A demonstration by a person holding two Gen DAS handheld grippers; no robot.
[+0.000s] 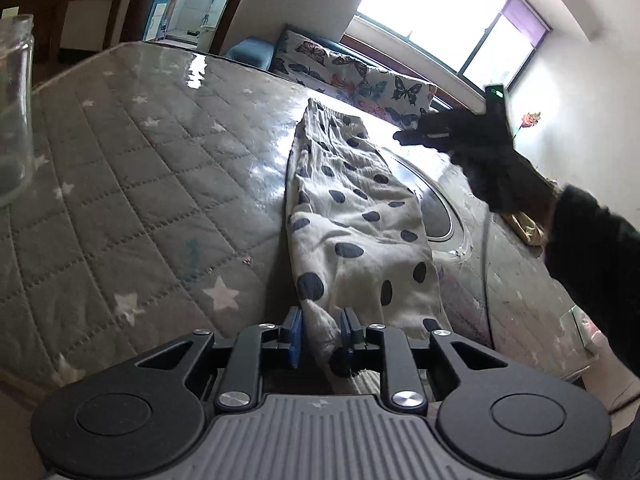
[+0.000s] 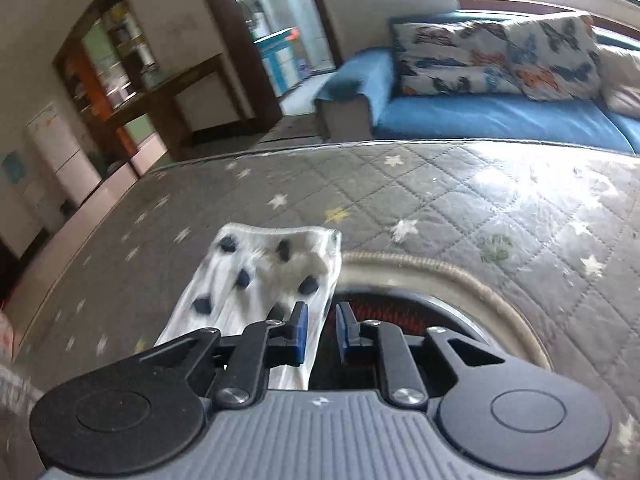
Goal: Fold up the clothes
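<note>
1. Counts first: one polka-dot garment, white with dark blue dots, two hand-held grippers, one glass jar, two butterfly-print cushions on one blue sofa, and one round inset plate in the table.
2. Writing or brands: nothing I could read anywhere. The only mark was a tiny emblem on each gripper's grey body, too small to make out.
3. The left gripper had its blue pads a little apart, with a bunched fold of the garment running up between them. The cloth filled the gap and touched both pads, so it was pinching the garment.
4. From there the garment stretched straight ahead of the left gripper, across the quilted grey star-print table cover, toward the right gripper, which showed up far ahead and to the right, held in a dark-gloved hand.
5. The right gripper had its pads narrowly spread. The garment's end draped over the left pad and hung ahead and to the left; the right pad looked bare. I couldn't tell if it was really clamped.
6. The jar sat far off to the left gripper's left; the round plate was just right of the garment.
</note>
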